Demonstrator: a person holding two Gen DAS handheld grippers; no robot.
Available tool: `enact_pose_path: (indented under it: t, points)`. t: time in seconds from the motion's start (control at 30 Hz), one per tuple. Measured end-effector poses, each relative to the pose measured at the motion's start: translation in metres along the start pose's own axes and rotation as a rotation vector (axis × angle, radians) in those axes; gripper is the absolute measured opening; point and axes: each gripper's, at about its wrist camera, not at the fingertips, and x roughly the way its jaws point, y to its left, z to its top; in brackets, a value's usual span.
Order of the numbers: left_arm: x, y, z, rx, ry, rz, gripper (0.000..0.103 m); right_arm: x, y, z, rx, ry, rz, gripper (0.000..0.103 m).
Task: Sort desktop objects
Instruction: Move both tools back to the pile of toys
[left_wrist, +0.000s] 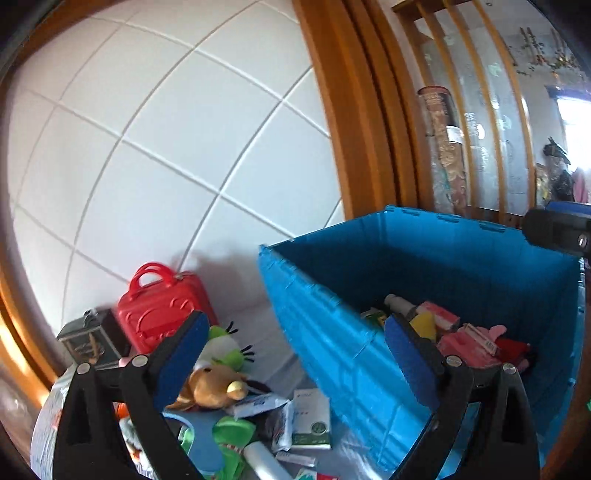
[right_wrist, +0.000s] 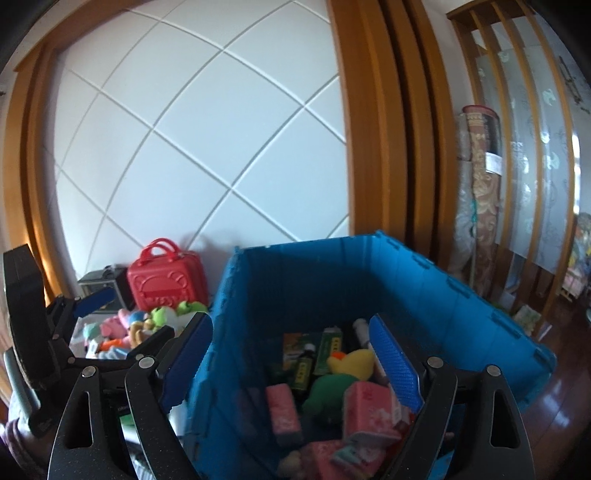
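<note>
Toys (left_wrist: 218, 384) lie beside blue crate (left_wrist: 332, 332), both fingers spread.

Left gripper (left_wrist: 295, 362): matte black plastic, speckled finish, w/ two splayed arms per side, each w/ a teardrop cut-out and a round silver screw at the pivot. Fingers carried dark blue textured pads (left_wrist: 184, 354). Right gripper (right_wrist: 291, 365): same build, black arms, silver screws, blue ribbed pads (right_wrist: 395, 365), brighter on the right one. From the right cam, the left unit showed a boxy black housing at far left, w/ a grey rod lower down.
</note>
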Motion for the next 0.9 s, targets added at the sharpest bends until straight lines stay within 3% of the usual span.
enact_pose_path:
  t: [0.3,0.6,0.9]
  points:
    - [-0.015,0.074,-0.061,-0.044,0.073,0.133,0.097,0.006,0.071,-0.001,-0.095,-0.015,0.16,0.093]
    - [-0.012,0.18,-0.121,-0.034,0.128,0.234,0.097,0.043,0.156,-0.005,-0.128,0.013,0.249,0.093]
    - [0.002,0.299,-0.193,0.043,0.224,0.223,0.097,0.117,0.249,-0.027,-0.144,0.099,0.281,0.093]
